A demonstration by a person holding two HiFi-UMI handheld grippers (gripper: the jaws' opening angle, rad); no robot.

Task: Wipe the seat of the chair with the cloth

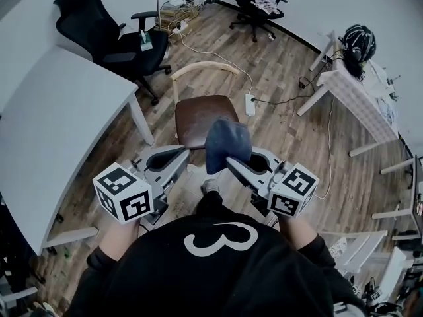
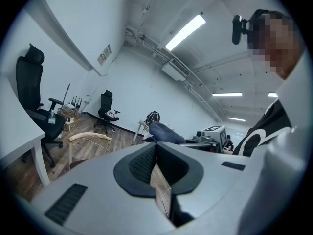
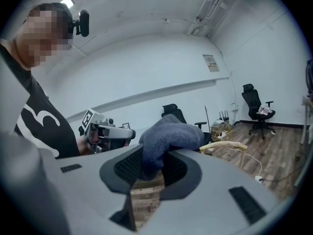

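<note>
Head view, seen from above. The right gripper [image 1: 232, 161] is clenched on a bunched blue-grey cloth [image 1: 228, 144], which overlaps the near right edge of the brown seat [image 1: 196, 119] of the wooden-backed chair [image 1: 204, 67]. Whether the cloth touches the seat cannot be told. The left gripper [image 1: 180, 152] is just left of the cloth, its jaws drawn together with nothing between them. A white table [image 1: 59, 124] stands at left.

The only legible writing is a white "3" [image 1: 221, 238] on the person's black shirt. A notice [image 3: 211, 62] on the wall in the right gripper view is too small to read.
</note>
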